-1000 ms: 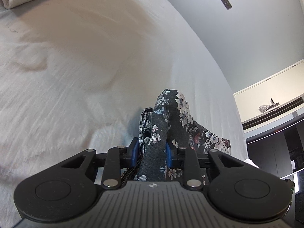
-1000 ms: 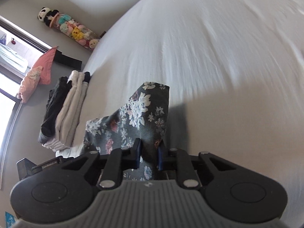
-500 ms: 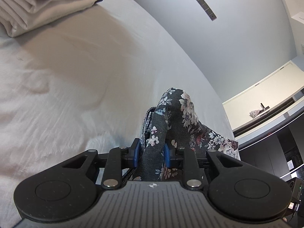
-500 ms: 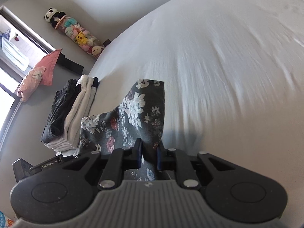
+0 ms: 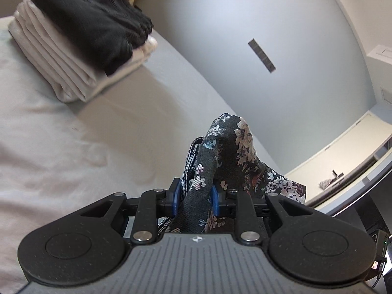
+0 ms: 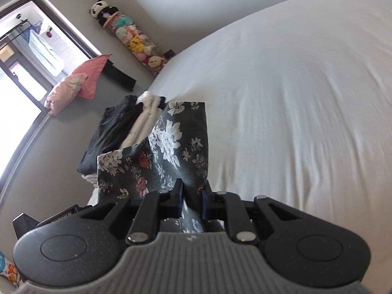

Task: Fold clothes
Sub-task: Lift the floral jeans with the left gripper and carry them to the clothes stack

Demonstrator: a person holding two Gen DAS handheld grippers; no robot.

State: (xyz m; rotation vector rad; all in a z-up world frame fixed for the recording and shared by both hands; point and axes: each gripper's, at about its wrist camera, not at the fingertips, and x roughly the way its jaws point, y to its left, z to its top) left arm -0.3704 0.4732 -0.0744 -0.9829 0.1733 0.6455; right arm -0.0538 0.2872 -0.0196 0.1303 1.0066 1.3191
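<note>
Left wrist view showed the floral garment [image 5: 229, 152], dark grey with white and red flowers, bunched and clamped between the blue pads of the left gripper [image 5: 194, 197]. A striped inner edge of the cloth showed beside the left pad. The garment hung raised above the white bedsheet [image 5: 73, 142], draping away to the right. Right wrist view showed another part of the same garment [image 6: 178, 142] pinched tight between the pads of the right gripper [image 6: 192, 199], its flat corner standing up ahead of the fingers and the rest spreading to the left.

Beyond the garment lay a folded stack at the bed's edge: a black folded piece [image 5: 93, 22] on top of white folded pieces [image 5: 61, 66]. The same stack appeared in the right wrist view, partly behind the floral cloth.

Writing was scarce. A small white label on the black block at the lower left of the right wrist view read roughly "GenRobot.AI" [image 6: 62, 216], partly covered. No brand could be read on the garment.

Farther out stood a tall column of plush toys [image 6: 129, 36] topped by a panda against the wall, pink cushions [image 6: 78, 83] near a window [image 6: 22, 49], and a grey wall [image 5: 245, 24] bearing a dark strip [image 5: 261, 55].
</note>
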